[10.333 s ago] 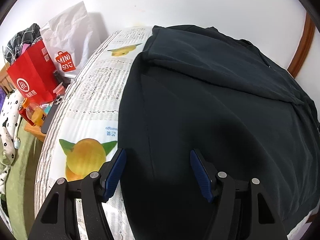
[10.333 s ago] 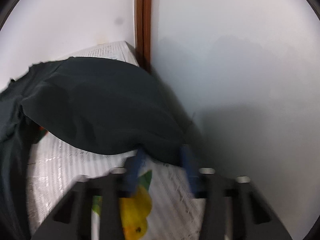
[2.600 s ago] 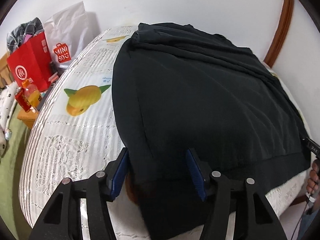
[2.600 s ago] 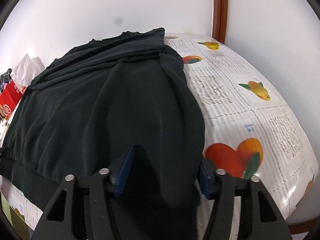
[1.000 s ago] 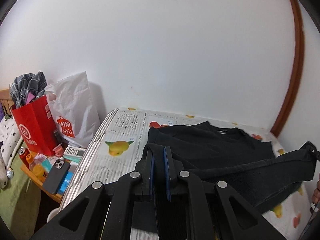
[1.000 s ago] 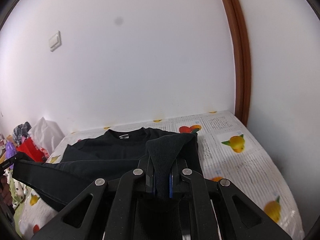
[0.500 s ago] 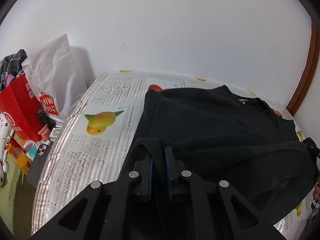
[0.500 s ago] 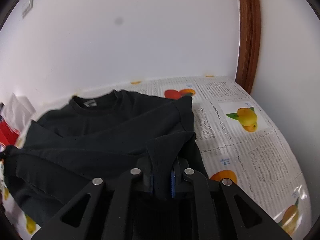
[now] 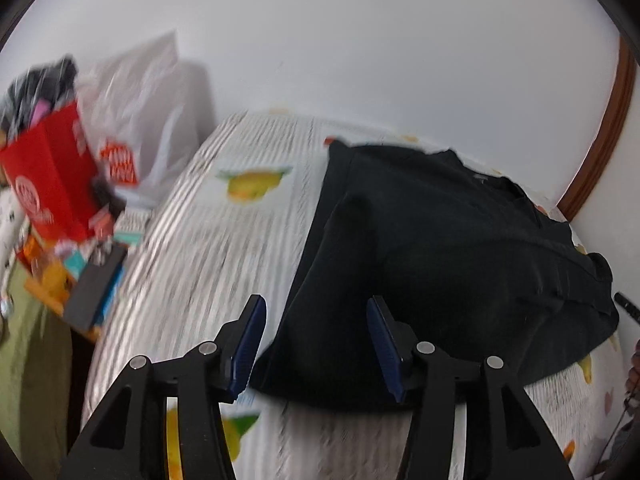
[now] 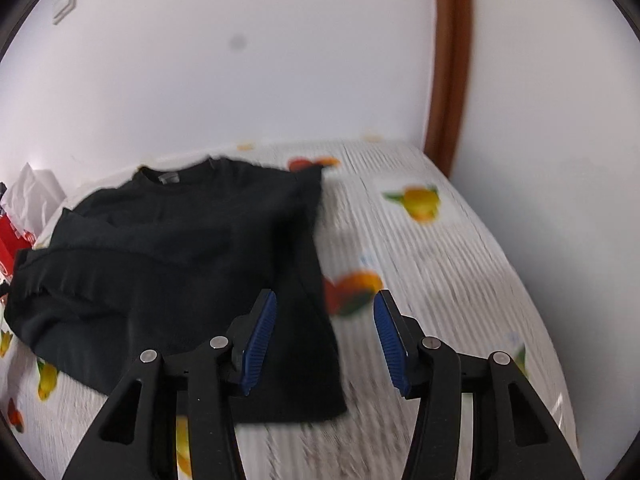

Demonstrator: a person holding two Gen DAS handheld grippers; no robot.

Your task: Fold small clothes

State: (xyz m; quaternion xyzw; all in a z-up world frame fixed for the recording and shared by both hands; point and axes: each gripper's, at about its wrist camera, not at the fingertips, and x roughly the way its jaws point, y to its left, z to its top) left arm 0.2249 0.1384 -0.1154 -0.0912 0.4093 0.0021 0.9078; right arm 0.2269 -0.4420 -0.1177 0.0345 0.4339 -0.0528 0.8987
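And there's the release! Half a second ago both claws were pinched tight on the hem of the black sweater (image 10: 192, 248); now the left claw (image 9: 316, 344) stands with its blue pads wide apart and nothing between them, and the right claw (image 10: 324, 340) is spread just the same, empty. The garment has dropped onto the bed (image 10: 440, 280), the fruit-printed sheet showing all round it.

What a difference from a few seconds back, when the sweater lay at full length across the mattress. The lower half has been carried up and over toward the collar, so the body now lies doubled, with the neckline and its label at the far end near the wall and a rounded fold edge nearest the cameras. In the right wrist view the near right corner of that fold sits just beyond the left pad; in the left wrist view the near left corner lies between the pads, a little farther on.

Both pictures are smeared with motion blur, so the claws are on the move, probably pulling back from the drop. By the look of it, the bottom-to-top fold is done. The left side looks lumpy, with a ridge of cloth standing up, and the band-like edge across the left part looks uneven, so a smoothing pass or one more fold seems the likely call.

The red bag (image 9: 52, 176) and white bag (image 9: 144, 120) beside the bed play no part.
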